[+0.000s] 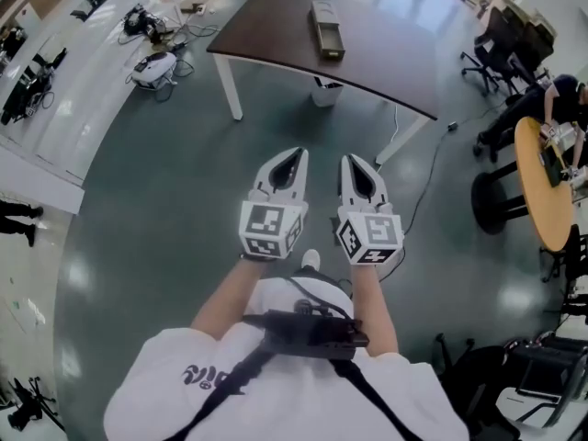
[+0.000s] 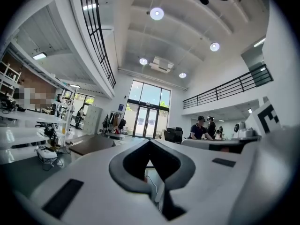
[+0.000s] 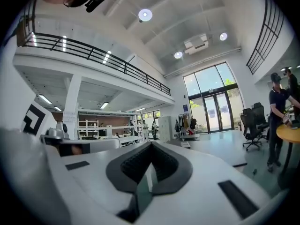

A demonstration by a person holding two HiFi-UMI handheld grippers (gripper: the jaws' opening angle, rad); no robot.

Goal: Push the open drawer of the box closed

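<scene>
A long grey-olive box (image 1: 325, 28) lies on the dark brown table (image 1: 276, 26) at the far end of the head view; its near end looks like a drawer pulled out a little. Both grippers hang over the floor well short of the table, held side by side in front of the person's chest. The left gripper (image 1: 294, 152) is shut with nothing in it, and so is the right gripper (image 1: 350, 160). In the left gripper view the left gripper (image 2: 150, 142) points level across the hall, the table (image 2: 91, 145) low at left. The right gripper (image 3: 151, 144) likewise holds nothing.
The table stands on white legs with a white bin (image 1: 323, 92) under it and a cable (image 1: 418, 196) trailing over the grey floor. A round wooden table (image 1: 540, 186), a black stool (image 1: 494, 200) and office chairs (image 1: 501, 39) stand at right. White benches line the left.
</scene>
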